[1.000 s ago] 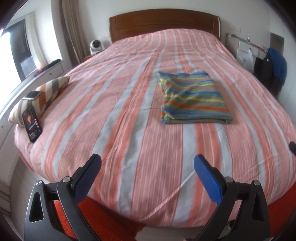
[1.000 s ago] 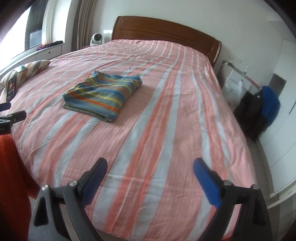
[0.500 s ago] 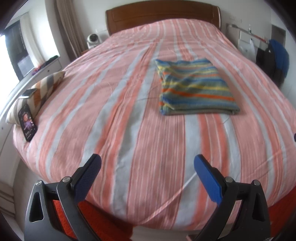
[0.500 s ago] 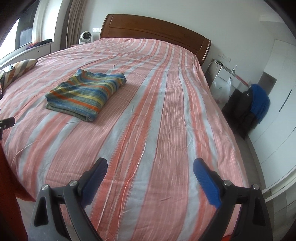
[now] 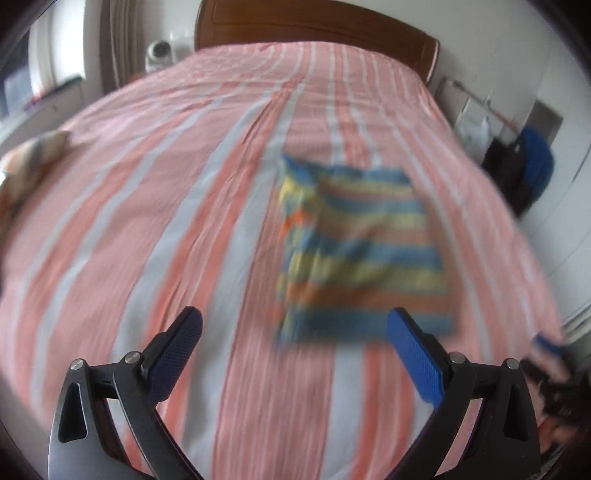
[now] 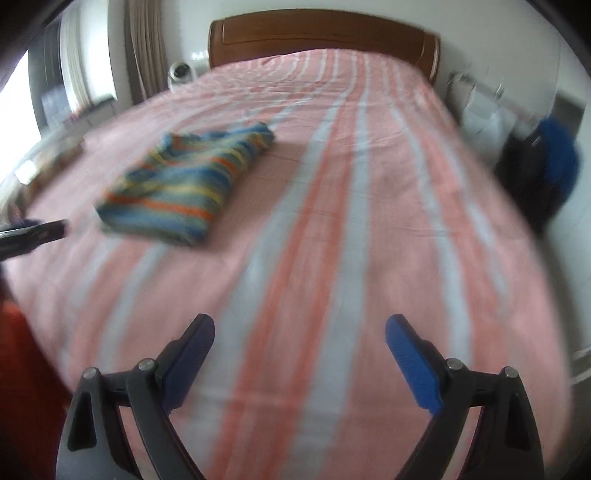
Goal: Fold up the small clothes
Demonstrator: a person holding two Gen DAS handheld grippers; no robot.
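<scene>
The folded striped garment (image 5: 360, 251) lies flat on your pink-and-white striped bedspread (image 5: 207, 229), a little right of the bed's middle line. In your left wrist view its long axis runs up the bed toward the wooden headboard (image 5: 314, 31), with its colour bands crossing that axis; the near short edge sits just beyond your left gripper (image 5: 293, 334). In your right wrist view the garment (image 6: 188, 186) lies well off to the left, long axis slanting from near-left to far-right, thicker bunched end pointing toward the headboard (image 6: 321, 35).

Your left gripper has its jaws spread wide, holding nothing, and your right gripper (image 6: 299, 341) is likewise wide apart and empty above bare bedspread.

Compared with half a second ago, both views are now smeared by motion, your left gripper has closed in on the garment, which fills more of that view, and a striped pillow (image 5: 31, 162) has slid toward the left edge.
</scene>
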